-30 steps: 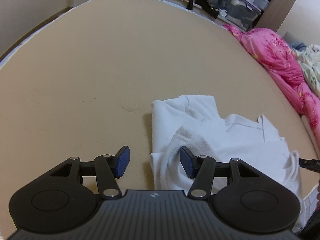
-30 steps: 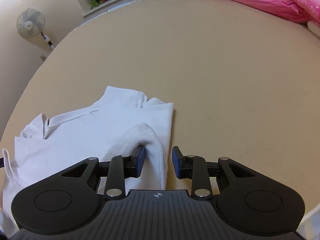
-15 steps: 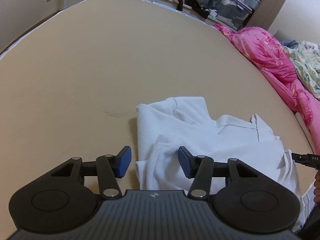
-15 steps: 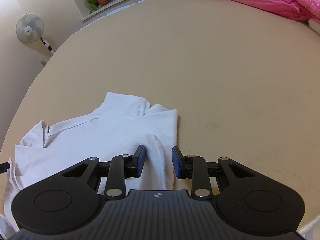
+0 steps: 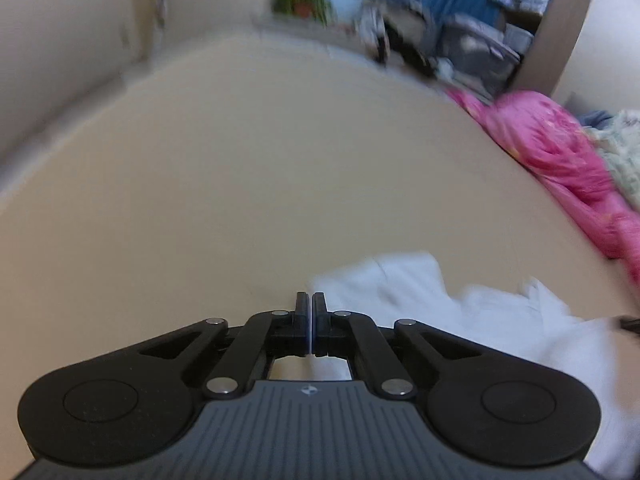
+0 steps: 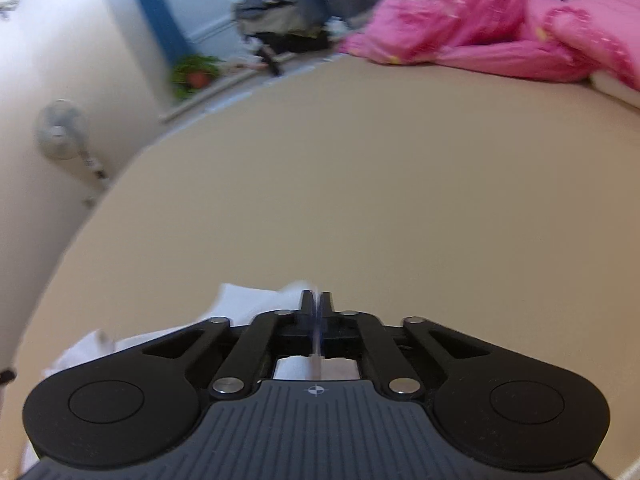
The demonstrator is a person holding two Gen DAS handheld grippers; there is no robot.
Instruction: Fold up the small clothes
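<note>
A small white garment [image 5: 460, 312] lies crumpled on the tan bed surface [image 5: 280, 184]. In the left wrist view it spreads to the right of and under my left gripper [image 5: 311, 300], whose jaws are closed together with a thin white edge of the cloth between the pads. In the right wrist view the garment [image 6: 248, 300] lies to the left of and under my right gripper [image 6: 316, 300], which is also closed, with a sliver of white cloth between its pads. Both views are blurred by motion.
A pink quilt [image 5: 568, 160] [image 6: 480, 28] is heaped along the bed's far right side. Beyond the bed are blue curtains, a potted plant [image 6: 196, 72], a standing fan [image 6: 64, 132], bags and storage boxes [image 5: 472, 56].
Both grippers were open over the garment's near corners and have closed on the cloth. Both cameras have tilted up and moved, so the garment sits lower in view.
</note>
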